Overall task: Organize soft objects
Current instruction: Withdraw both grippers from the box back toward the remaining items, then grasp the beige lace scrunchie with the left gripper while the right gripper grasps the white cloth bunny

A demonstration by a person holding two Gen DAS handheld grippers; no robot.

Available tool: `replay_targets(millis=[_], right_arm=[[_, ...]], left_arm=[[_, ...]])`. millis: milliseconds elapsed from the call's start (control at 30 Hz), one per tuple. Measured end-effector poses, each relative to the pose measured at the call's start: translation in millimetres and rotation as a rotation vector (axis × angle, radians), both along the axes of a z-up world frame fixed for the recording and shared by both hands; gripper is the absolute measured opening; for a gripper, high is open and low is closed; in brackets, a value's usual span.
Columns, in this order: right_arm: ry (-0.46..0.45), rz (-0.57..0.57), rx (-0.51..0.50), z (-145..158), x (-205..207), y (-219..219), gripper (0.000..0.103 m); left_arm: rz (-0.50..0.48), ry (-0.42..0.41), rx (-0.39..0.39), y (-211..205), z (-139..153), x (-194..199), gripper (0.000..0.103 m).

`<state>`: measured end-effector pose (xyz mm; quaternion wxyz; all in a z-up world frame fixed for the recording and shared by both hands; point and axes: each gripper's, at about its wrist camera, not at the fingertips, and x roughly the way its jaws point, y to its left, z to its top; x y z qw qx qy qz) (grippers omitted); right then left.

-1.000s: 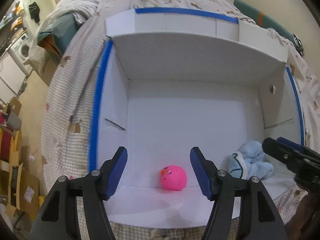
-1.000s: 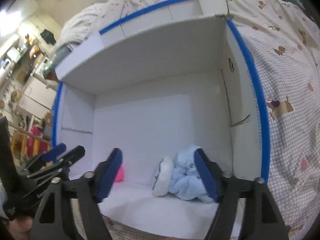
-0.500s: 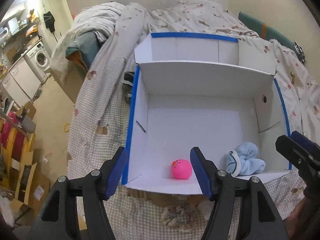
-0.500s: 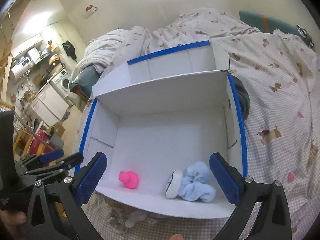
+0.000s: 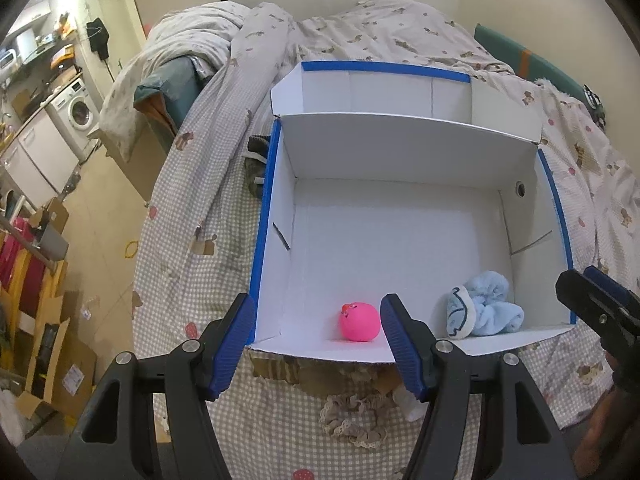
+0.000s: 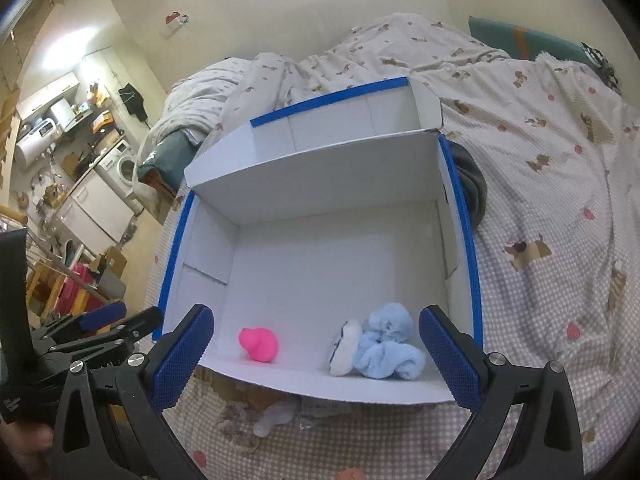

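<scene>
— Where are the soft things?

— Inside the white box [image 5: 400,240] on the bed [image 5: 224,264]. The pink toy [image 5: 359,321] lies by the box's near wall, left of the blue plush [image 5: 486,310], the two apart.

— And your tongs?

— My left tongs [image 5: 318,344] and right tongs [image 6: 316,354] both stand apart, holding nothing, just outside the box's near edge. A beige scrunchie [image 5: 354,416] lies on the bed before that edge.

Dim warm indoor light, glare upper left, heavy fisheye warp w/ dark corners.
</scene>
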<state>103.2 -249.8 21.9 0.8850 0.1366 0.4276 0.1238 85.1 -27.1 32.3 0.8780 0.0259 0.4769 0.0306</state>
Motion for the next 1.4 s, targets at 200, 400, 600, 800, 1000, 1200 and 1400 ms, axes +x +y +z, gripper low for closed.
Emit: replay_targets(millis=[200, 400, 600, 800, 1000, 1200, 1400], right_arm=[[0.04, -0.009, -0.01, -5.3, -10.1, 0.0, 0.103], [0.038, -0.003, -0.019, -1.9, -21.0, 5.4, 0.103], [0.049, 0.051, -0.05, -8.5, -32.4, 17.6, 0.103], [0.103, 0.128, -0.072, -24.4, -43.6, 21.5, 0.103], [0.236, 0.086, -0.059, -55.0, -39.1, 9.9, 0.103], [0.287, 0.079, -0.004, -71.2, -33.4, 4.7, 0.103], [0.346, 0.065, -0.006, -90.3, -23.1, 8.7, 0.103]], left_arm=[[0.002, 0.006, -0.005, 3.7, -0.7, -17.2, 0.063], [0.01, 0.02, 0.008, 10.5, 2.1, -26.5, 0.062], [-0.013, 0.02, 0.02, 13.9, -1.3, -38.3, 0.063], [-0.008, 0.066, -0.04, 26.5, -24.6, -36.4, 0.063], [-0.031, 0.06, -0.004, 38.0, -41.5, -30.2, 0.063], [-0.014, 0.174, -0.126, 50.2, -72.0, -24.0, 0.063], [-0.052, 0.414, -0.249, 37.5, -123.2, -26.3, 0.062]])
